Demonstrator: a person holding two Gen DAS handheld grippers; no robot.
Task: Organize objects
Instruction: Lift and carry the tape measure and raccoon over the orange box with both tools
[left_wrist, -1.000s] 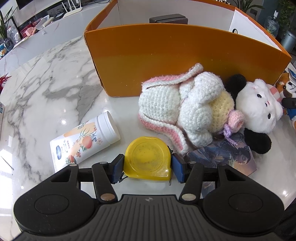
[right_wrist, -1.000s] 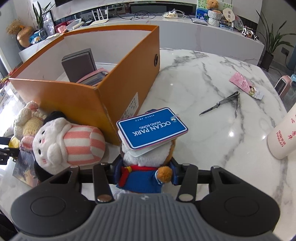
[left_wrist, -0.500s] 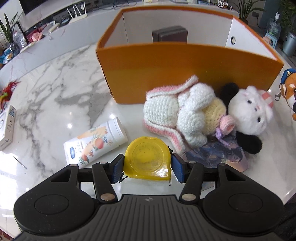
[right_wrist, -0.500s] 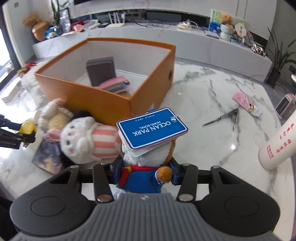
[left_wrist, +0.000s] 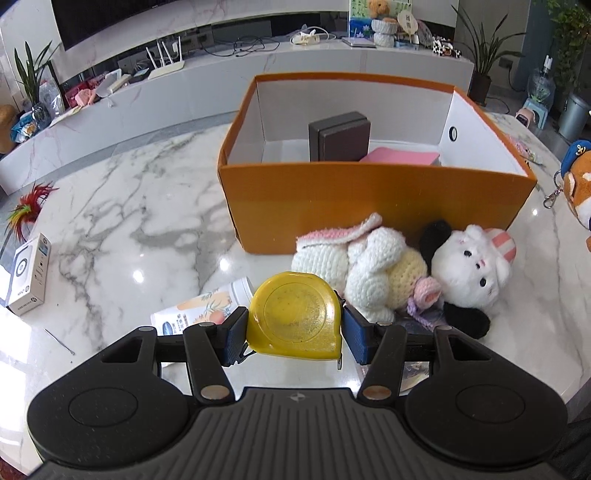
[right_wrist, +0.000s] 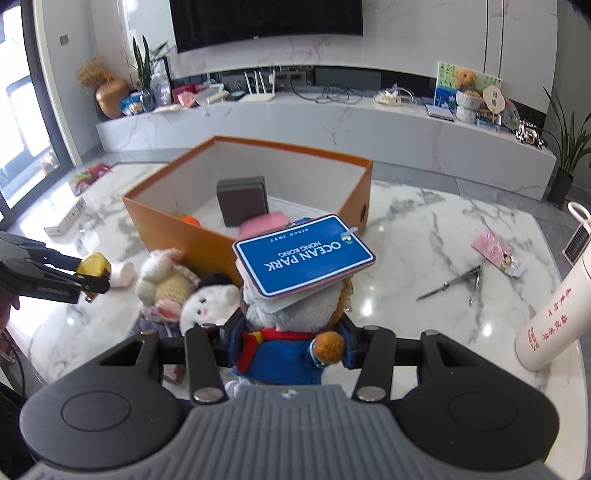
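On the plush toy (right_wrist: 291, 332), a blue tag (right_wrist: 304, 254) reads "OCEAN PARK HONG KONG".

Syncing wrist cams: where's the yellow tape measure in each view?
Left wrist: tape measure bottom centre, clamped between the left gripper jaws.
Right wrist: tape measure at the left edge, in the left gripper reaching in from the side.
Shared landmark: orange box, behind the tape measure in both views.
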